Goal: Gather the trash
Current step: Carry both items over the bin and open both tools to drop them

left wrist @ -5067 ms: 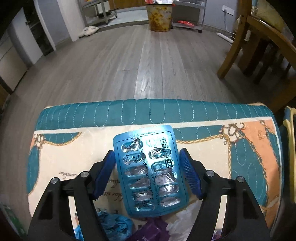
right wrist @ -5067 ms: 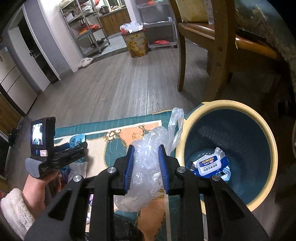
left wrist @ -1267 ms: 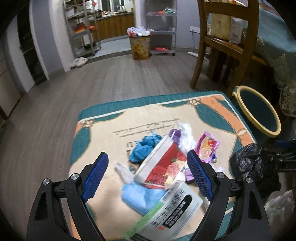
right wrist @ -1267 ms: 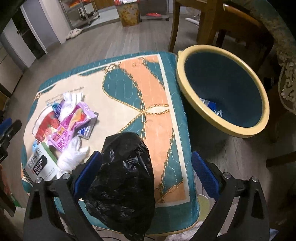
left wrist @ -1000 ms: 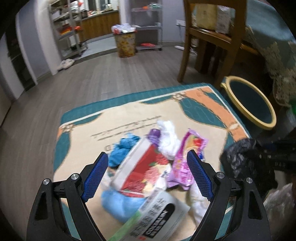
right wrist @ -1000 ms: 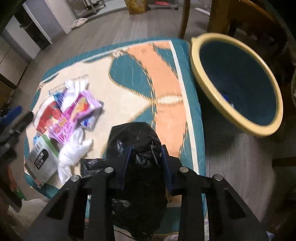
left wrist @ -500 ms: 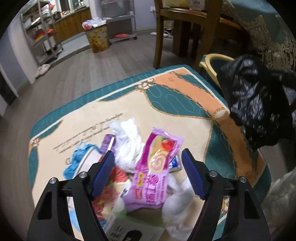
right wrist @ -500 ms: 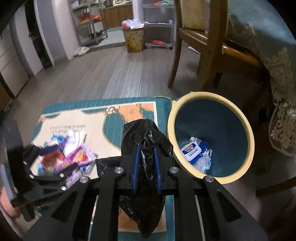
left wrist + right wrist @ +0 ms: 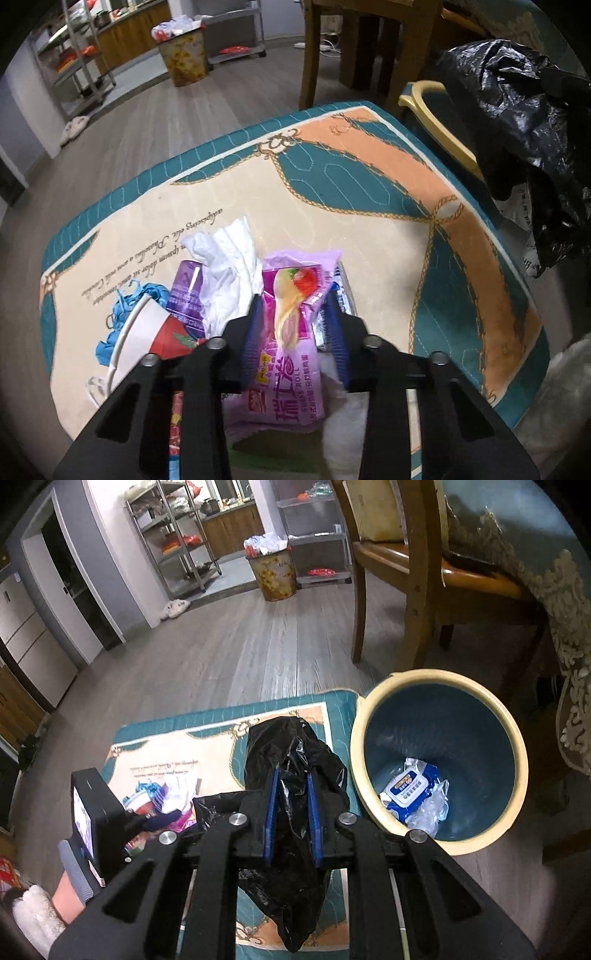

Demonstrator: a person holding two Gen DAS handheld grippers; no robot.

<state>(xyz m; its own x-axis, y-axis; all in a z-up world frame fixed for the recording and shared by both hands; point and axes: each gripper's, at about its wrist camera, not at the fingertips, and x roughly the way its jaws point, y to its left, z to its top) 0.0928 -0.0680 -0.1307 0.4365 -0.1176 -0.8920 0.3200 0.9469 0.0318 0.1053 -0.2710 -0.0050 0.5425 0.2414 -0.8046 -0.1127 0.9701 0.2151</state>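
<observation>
Between blue pads: "SWISS ROLL" wrapper (image 9: 291, 332)

Each black gripper (image 9: 293, 314) (image 9: 291, 801) carries blue ribbed pads and silver screws.

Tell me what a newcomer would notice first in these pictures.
The crumpled black plastic bag stands out, pinched in the right hand-held gripper beside the yellow-rimmed blue bin. Next comes the pink Swiss roll wrapper, clamped in the left hand-held gripper amid a litter pile on the patterned mat.
</observation>
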